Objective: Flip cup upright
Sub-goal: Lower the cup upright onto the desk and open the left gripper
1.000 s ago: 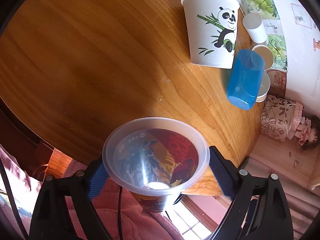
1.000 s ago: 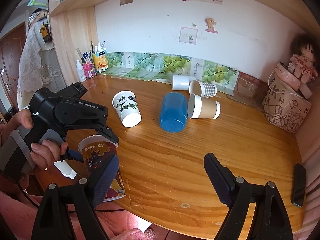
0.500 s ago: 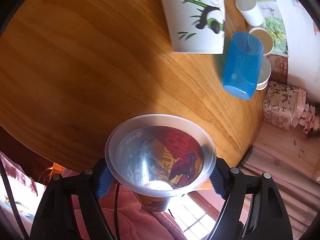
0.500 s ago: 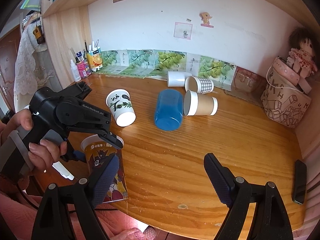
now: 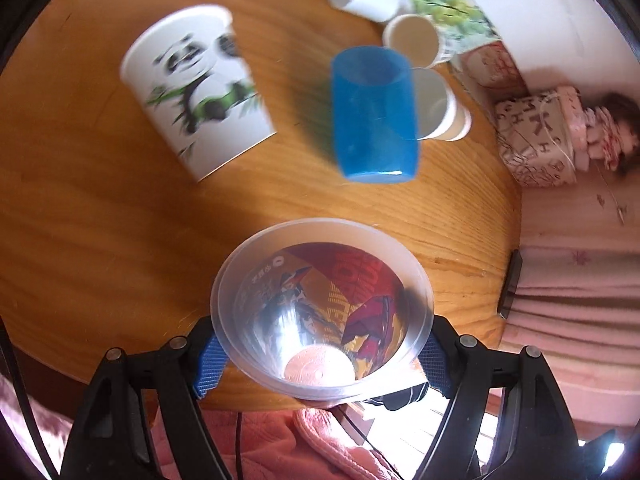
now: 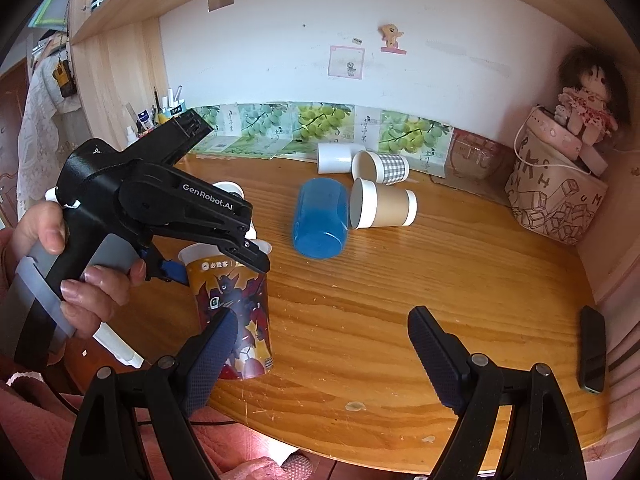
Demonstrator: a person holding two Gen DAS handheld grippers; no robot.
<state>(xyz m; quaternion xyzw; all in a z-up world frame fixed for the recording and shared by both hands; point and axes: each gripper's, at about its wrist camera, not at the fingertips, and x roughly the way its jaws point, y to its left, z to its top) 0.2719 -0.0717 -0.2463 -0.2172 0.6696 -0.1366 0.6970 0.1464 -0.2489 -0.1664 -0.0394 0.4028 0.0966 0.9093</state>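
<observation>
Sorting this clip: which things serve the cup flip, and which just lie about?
In the job: printed cup, upright, gripped by left tongs.
Lying about: panda cup, blue cup, brown cup, checked cup, phone, open right tongs.

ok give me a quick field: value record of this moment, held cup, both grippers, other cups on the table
held cup: printed plastic cup, mouth up, base at or just above the table near the front edge
left gripper: shut on the printed plastic cup just below its rim
right gripper: open, holding nothing
blue cup: lying on its side
brown paper cup: on its side, beside the blue cup
checked cup: on its side
plain white cup: on its side
panda cup: on its side
</observation>
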